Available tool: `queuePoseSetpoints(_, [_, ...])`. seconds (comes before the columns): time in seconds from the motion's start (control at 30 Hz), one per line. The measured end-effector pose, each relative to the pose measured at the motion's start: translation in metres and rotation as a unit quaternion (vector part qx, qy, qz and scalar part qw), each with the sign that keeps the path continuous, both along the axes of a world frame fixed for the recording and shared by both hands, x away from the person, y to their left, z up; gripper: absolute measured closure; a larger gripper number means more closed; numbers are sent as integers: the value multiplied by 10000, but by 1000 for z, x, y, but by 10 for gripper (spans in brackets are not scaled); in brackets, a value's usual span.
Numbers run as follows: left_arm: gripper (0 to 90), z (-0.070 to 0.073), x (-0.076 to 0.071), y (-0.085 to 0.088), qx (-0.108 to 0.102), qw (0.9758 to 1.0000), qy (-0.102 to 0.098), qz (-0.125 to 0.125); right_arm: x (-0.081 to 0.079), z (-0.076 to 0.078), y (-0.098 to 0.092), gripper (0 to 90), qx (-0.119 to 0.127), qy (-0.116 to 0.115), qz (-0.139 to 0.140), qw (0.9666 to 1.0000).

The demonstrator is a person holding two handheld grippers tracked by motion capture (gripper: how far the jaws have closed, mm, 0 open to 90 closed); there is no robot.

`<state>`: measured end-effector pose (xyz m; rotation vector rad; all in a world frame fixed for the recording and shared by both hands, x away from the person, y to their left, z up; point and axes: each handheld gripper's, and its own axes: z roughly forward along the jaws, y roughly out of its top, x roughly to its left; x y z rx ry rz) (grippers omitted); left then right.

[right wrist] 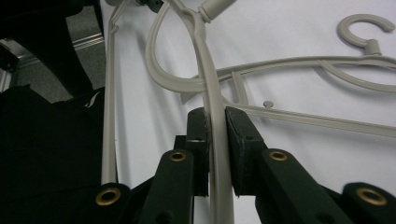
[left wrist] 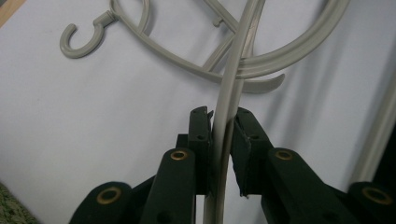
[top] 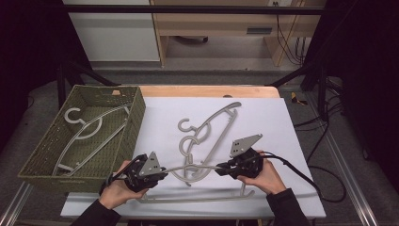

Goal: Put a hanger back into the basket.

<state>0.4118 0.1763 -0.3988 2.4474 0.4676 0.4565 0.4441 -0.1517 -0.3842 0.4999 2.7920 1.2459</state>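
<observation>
Item one: grey plastic hanger (top: 190,170), low centre of the high view, held between our two grippers above the white table cover (top: 263,117). Our left gripper (top: 162,174), lower left of centre, is clamped on the hanger's arm; in the left gripper view the bar (left wrist: 223,126) runs up between the jaws with both pads pressed against it. Our right gripper (top: 220,170), lower right of centre, is likewise closed on the same hanger; the right gripper view shows the arm (right wrist: 215,130) pinched between its pads.

Item two: second hanger (top: 209,123), centre of the high view, lying flat on the cover, hook toward the left.

Item three: woven green basket (top: 134,117), left side of the high view, containing a third hanger (top: 89,129) lying on its bottom.
</observation>
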Motion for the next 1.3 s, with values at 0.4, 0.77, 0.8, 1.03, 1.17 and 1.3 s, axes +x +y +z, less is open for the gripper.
queuePoseSetpoints(0.4, [814,6,-10,-3,-231,9997,20,-85,4,-1,-7,655,64,-133,-468,9988])
queuePoseSetpoints(0.77, [816,16,-14,4,-591,9981,-50,178,5,6,-20,505,493,-441,-882,9939])
queuePoseSetpoints(0.8, [816,16,-14,6,-616,9978,-73,236,5,7,-21,484,547,-505,-958,9926])
queuePoseSetpoints(1.03, [816,21,-11,14,-756,9953,-146,594,5,16,-41,325,1090,-866,-1523,9785])
queuePoseSetpoints(1.17, [816,24,-9,19,-820,9930,-119,841,6,18,-52,233,1368,-900,-1837,9692])
queuePoseSetpoints(1.3, [816,29,-9,25,-940,9900,-169,1042,6,19,-59,155,1367,-987,-2128,9624])
